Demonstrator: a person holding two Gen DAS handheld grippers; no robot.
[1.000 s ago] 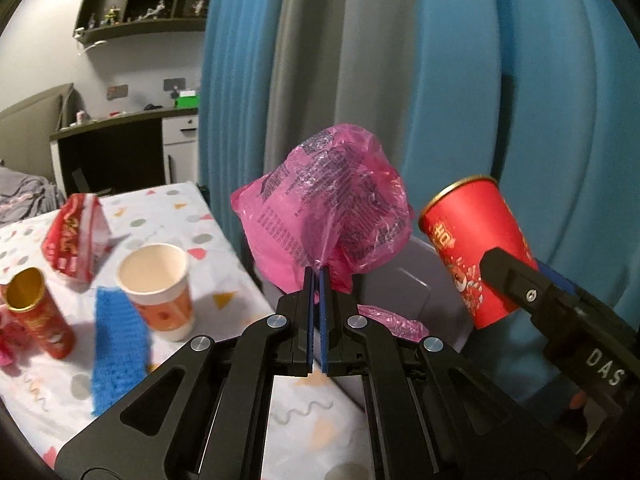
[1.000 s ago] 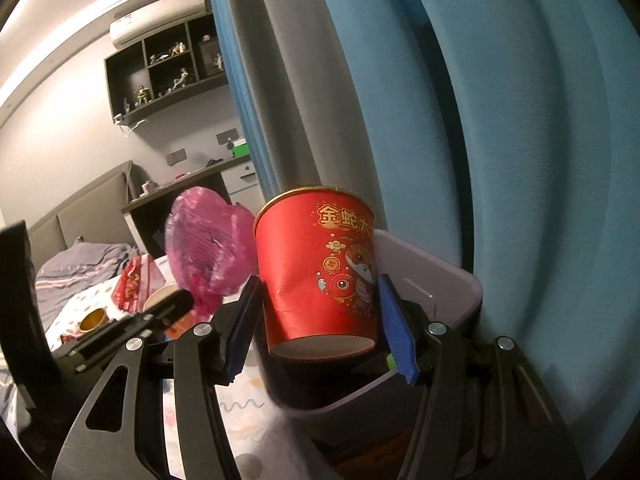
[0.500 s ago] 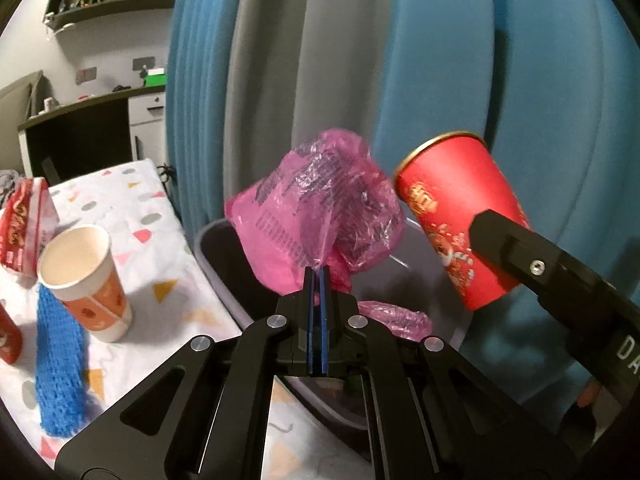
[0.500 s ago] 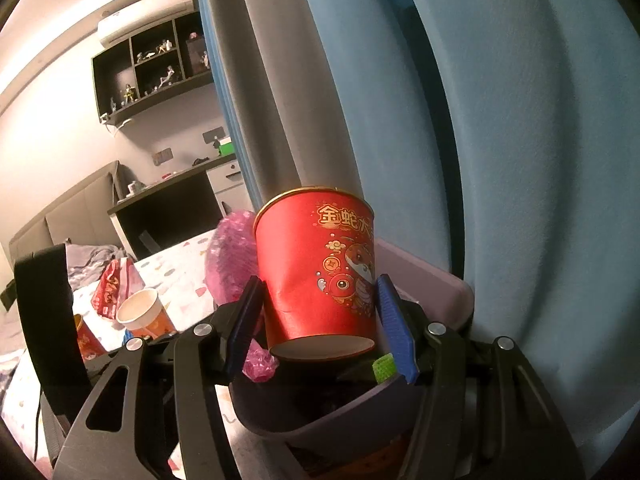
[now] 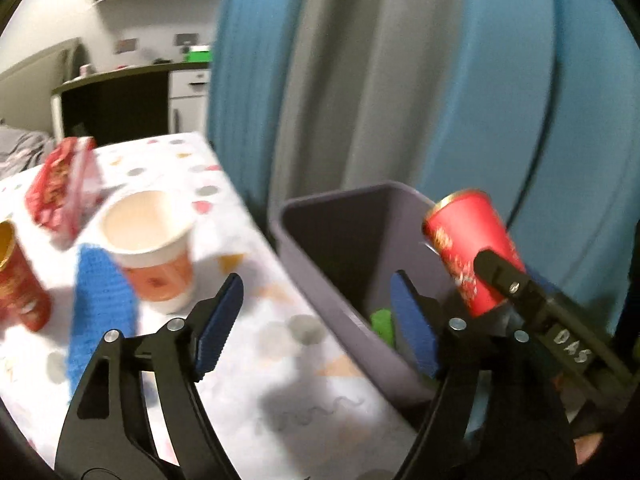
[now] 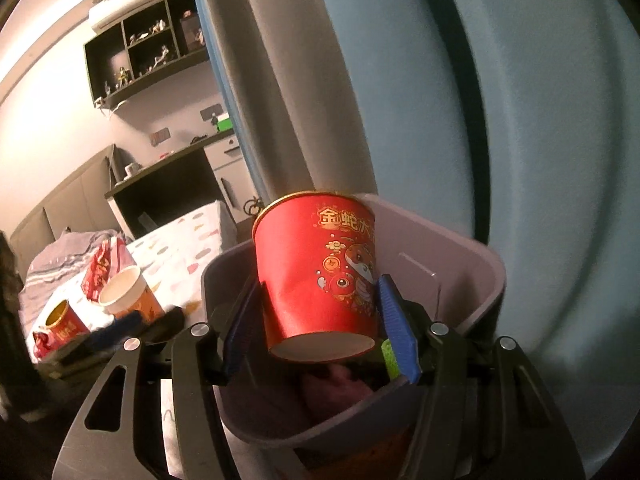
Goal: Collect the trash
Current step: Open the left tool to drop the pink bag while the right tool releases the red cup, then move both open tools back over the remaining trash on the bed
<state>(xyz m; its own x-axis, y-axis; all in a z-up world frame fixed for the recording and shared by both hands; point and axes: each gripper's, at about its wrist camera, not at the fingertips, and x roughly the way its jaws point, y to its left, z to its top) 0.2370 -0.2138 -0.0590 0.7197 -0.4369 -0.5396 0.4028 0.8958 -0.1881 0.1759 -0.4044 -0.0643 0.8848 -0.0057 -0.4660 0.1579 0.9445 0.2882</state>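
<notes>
My left gripper (image 5: 316, 284) hangs over the near rim of the grey bin (image 5: 332, 216). Its jaws are opening and nothing is between them. The pink plastic bag (image 6: 340, 384) lies inside the bin, next to a green scrap (image 6: 388, 356). My right gripper (image 6: 320, 284) still has its blue pads against a red paper cup (image 6: 320, 272) with gold print, though its jaws are starting to open. The cup hangs upright above the bin's (image 6: 472, 264) opening. From the left wrist view the same red cup (image 5: 468, 256) appears tilted at the bin's right side.
The patterned table (image 5: 280, 360) left of the bin holds a white and orange paper cup (image 5: 152, 248), a blue knitted cloth (image 5: 100, 312), a red snack bag (image 5: 60, 188) and a small red can (image 5: 16, 280). Blue and grey curtains (image 5: 400, 80) hang close behind the bin.
The left jaws have sprung open and the pink bag has left them and dropped into the bin. Both grippers have moved down towards the bin, the red cup with the right one.
</notes>
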